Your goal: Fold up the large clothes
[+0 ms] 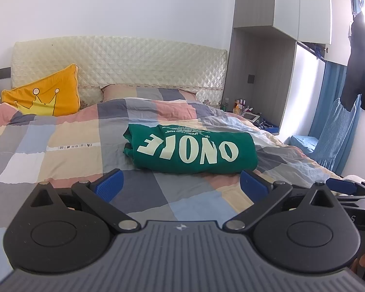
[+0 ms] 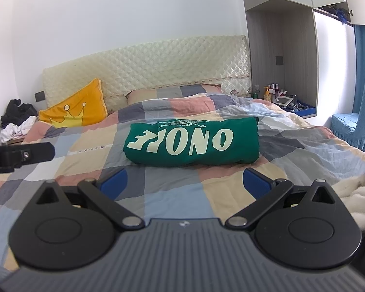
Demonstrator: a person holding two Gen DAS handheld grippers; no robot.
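Shirt: green shirt (image 1: pixel 191 149) folded on the checked duvet (image 1: pixel 68 150)
Left gripper (image 1: pixel 181 185): fingers wide apart — empty
Right gripper (image 2: pixel 185 182): likewise spread — empty

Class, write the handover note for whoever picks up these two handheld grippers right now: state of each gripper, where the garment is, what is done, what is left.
Left gripper: open, holding nothing, hovering over the checked quilt short of the garment.
Right gripper: open, holding nothing, likewise short of it.
Green shirt: lies folded into a compact bundle mid-bed, cream lettering on top, untouched by either gripper.
Done: the folding appears finished.
Left: perhaps tidy the bunched edge on the bundle's left side; no other garment to fold lies on the quilt.
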